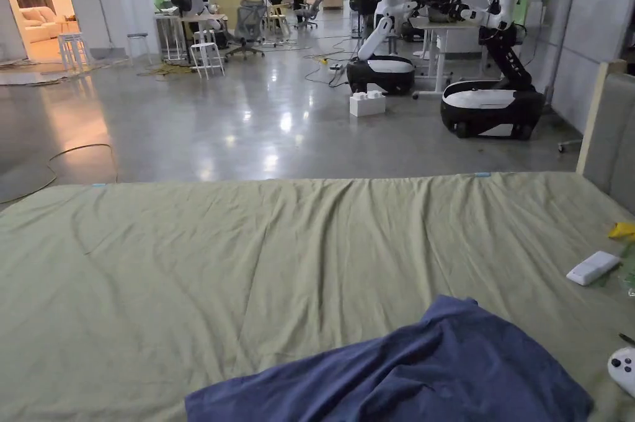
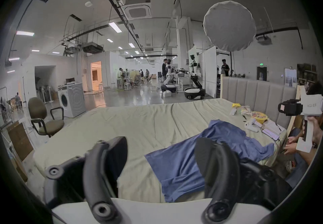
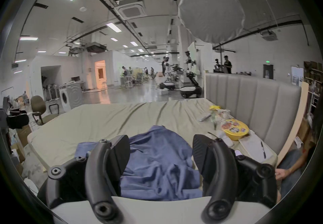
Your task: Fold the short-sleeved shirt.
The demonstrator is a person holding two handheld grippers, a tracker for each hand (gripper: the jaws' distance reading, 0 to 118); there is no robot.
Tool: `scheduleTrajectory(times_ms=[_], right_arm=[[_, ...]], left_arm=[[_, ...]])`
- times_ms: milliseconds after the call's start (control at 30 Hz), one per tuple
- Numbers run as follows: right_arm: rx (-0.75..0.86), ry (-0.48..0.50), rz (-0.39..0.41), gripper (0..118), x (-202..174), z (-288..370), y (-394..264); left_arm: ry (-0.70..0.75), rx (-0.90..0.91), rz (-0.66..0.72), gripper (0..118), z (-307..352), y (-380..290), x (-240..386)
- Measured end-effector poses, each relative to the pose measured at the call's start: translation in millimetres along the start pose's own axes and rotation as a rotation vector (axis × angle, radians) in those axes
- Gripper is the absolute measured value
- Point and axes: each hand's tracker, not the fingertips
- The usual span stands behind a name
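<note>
A blue short-sleeved shirt (image 1: 409, 373) lies crumpled on the near right part of a bed with a green sheet (image 1: 248, 255). In the left gripper view my left gripper (image 2: 161, 154) is open above the sheet, and the shirt (image 2: 183, 166) lies under and beyond its right jaw. My right gripper (image 3: 161, 150) is open too, held over the shirt (image 3: 157, 157), which shows between its jaws. Neither gripper touches the cloth. Off at the right edge of the left gripper view, a hand holds the right gripper (image 2: 286, 109) above the bed's corner.
A white remote (image 1: 592, 268), a white controller (image 1: 623, 367), a yellow bowl (image 3: 235, 129) and papers lie along the bed's right side by the grey headboard (image 3: 253, 96). An office chair (image 2: 43, 119) and washing machine (image 2: 71, 100) stand left. Robots (image 1: 490, 94) and people are beyond.
</note>
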Motion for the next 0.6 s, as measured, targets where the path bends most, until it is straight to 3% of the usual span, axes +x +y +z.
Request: scheduleTrajectory(times_ms=[100,133,200,333,600], right_arm=[[0.016,0.029,-0.016,10,-14,3,-3],[0.02,0.041,-0.036,6,-18,5,-5],[-0.052,0.09,-0.106,6,-24,3,-15],[-0.05,0.067,-0.024,1,-32,5,-22],[-0.03,0.078,-0.064,0,-28,2,-9]], left_arm=[[0.004,-0.047,0.023,7,4,7,-1],[-0.017,-0.047,0.029,3,7,5,-2],[-0.027,-0.036,0.045,3,11,0,-4],[-0.032,-0.061,0.085,0,13,-3,-8],[-0.067,-0.072,0.125,0,13,-3,-7]])
